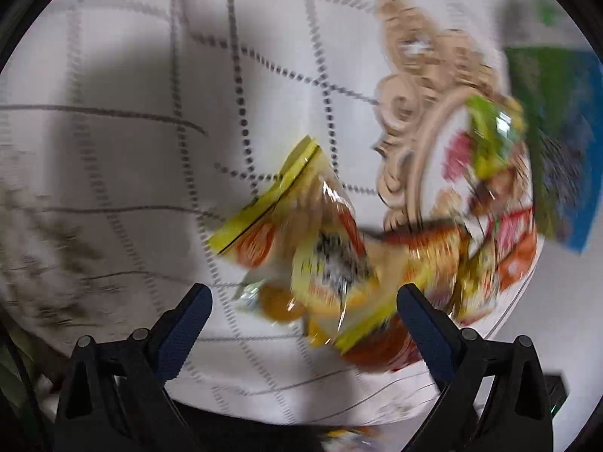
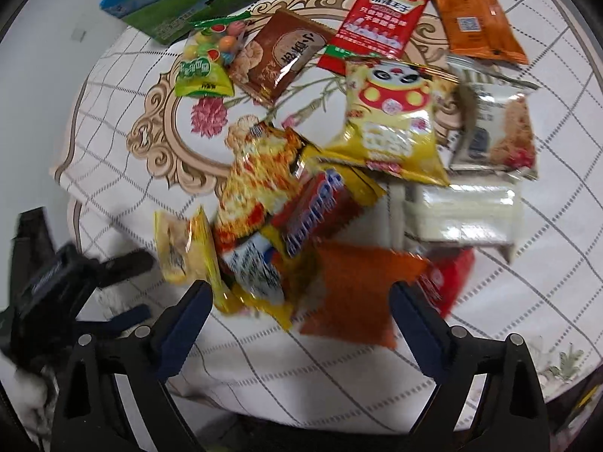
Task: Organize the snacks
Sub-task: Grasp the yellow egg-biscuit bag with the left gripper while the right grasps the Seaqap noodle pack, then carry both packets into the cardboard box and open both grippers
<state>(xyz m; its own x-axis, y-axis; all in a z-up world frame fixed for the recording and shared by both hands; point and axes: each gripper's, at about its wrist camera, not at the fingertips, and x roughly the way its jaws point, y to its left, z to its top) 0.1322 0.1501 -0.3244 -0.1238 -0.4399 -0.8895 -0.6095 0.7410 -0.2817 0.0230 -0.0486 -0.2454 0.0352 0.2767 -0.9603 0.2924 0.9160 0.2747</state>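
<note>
- A white tablecloth [image 2: 113, 86] with a grey grid and a beige scrolled medallion is seen under everything.
- A heap of snack packets is spread across the medallion: a red crowned packet [image 2: 377, 19], an orange packet [image 2: 475, 15], a brown packet [image 2: 286, 56] and a green candy bag [image 2: 205, 64] lie along the far side.
- A blue-and-green carton [image 2: 169, 3] is seen at the far edge, just beside the green candy bag.
- A yellow panda bag [image 2: 395, 124] is propped over the middle of the pile, with a white packet showing noodles [image 2: 497, 132] on its right and a pale white box [image 2: 463, 211] just below.
- Nearer in, a red-and-yellow packet [image 2: 260, 184], a red bar wrapper [image 2: 312, 211] and a blurred orange packet [image 2: 358, 290] are overlapped.
- The right gripper [image 2: 297, 301] is held above the near edge of the pile, jaws spread wide, nothing pinched; the blurred orange packet is framed between them, contact not discernible.
- The left gripper [image 1: 301, 301] is likewise held wide apart, empty, over a yellow packet [image 1: 290, 226]; the view is badly smeared.
- From the right wrist, the left gripper [image 2: 124, 286] is glimpsed at the pile's left edge.
</note>
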